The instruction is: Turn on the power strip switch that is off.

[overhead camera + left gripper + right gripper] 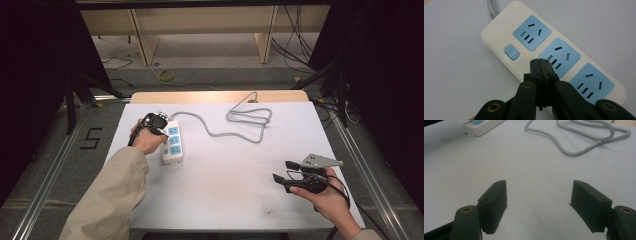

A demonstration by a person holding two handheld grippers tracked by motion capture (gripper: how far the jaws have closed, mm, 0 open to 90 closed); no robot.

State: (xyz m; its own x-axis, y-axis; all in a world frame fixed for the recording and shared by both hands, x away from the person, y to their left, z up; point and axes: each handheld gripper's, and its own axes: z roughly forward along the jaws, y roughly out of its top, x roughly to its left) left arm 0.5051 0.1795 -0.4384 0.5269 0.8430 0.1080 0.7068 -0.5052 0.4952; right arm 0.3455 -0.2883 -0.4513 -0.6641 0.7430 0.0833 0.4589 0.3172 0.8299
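Right now my left claw [540, 62] hangs over the power strip [554, 55], its jaws pressed flat together with nothing between them. I judge I keep them closed so the tip works as one narrow point, good for prodding the blue switch [512, 52] that sits just beyond it. A small red light [524, 53] glows beside that switch, so the strip looks live. It lies at the left side of the white table [240, 190], three blue sockets facing up, with its grey cord [245, 120] looping toward the far edge. My right claw [283, 171] waits well apart near the right corner, jaws spread wide and empty, probably parked clear of the work.
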